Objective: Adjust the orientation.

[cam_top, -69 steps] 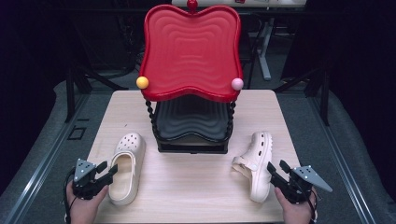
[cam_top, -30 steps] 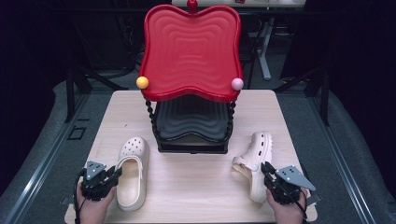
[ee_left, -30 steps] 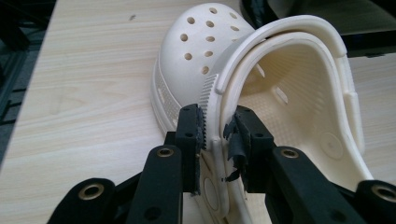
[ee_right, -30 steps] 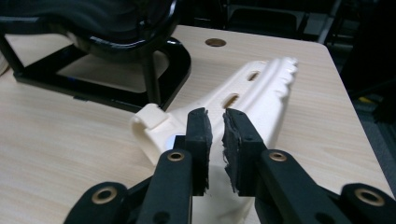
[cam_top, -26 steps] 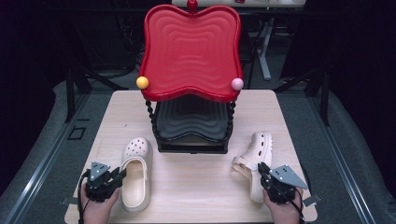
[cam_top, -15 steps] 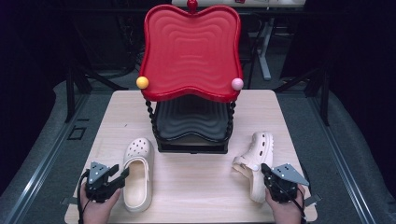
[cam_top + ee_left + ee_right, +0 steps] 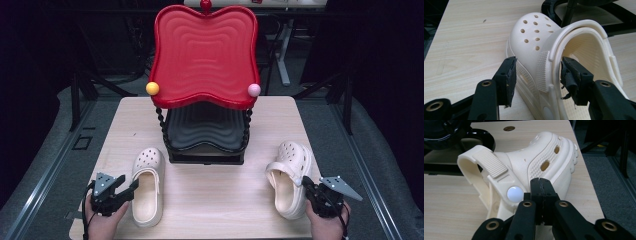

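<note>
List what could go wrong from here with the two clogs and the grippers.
1. The left gripper stands open astride the left clog's side wall; closing on that thin, curved rim, the clog may twist or slip.
2. The right gripper is shut with its tips against the right clog's side, holding nothing; it may just push the clog.
3. The tiered rack stands close behind both toes, so a shove could bump it.

One clog (image 7: 146, 186) left, other clog (image 7: 289, 177) right of rack (image 7: 205, 145).
</note>
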